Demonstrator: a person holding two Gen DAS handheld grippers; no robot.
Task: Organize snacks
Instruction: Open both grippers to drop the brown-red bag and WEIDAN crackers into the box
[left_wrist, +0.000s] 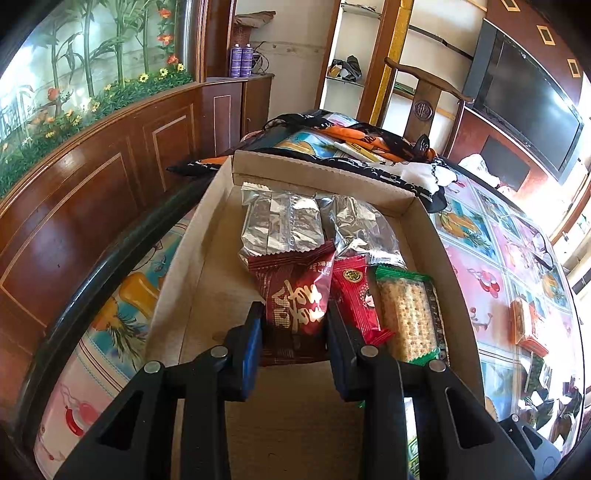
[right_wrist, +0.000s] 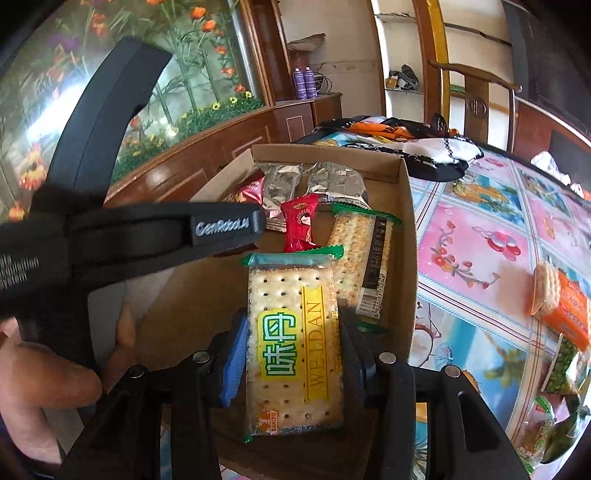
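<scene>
Cardboard box (left_wrist: 207, 236): sitting open on the patterned tablecloth (left_wrist: 491, 258), holding the sorted snacks.

Foil packs (left_wrist: 280, 221): two lying side by side at the box's far end.

Dark red pack (left_wrist: 295, 299): lying in the box nearer than the foil packs; the left gripper (left_wrist: 293, 314) is clamping it, one pad pressing each side.

Small red pack (left_wrist: 356, 299): lying just right of the dark red pack, touching it.

Cracker pack (left_wrist: 406, 317): lying along the box's right wall, green-ended, just right of the small red pack.

Weidan crackers (right_wrist: 291, 347): a second green-ended pack, label up, hanging over the near part of the box; the right gripper (right_wrist: 293, 332) is gripping it by both long edges.

Left gripper in the right wrist view (right_wrist: 225, 225): reaching in from the left over the box, a hand (right_wrist: 40, 376) holding it at the near left.

Orange pack (right_wrist: 565, 306): lying on the tablecloth to the right, well apart from the box, with further green packs (right_wrist: 565, 369) nearer.
</scene>
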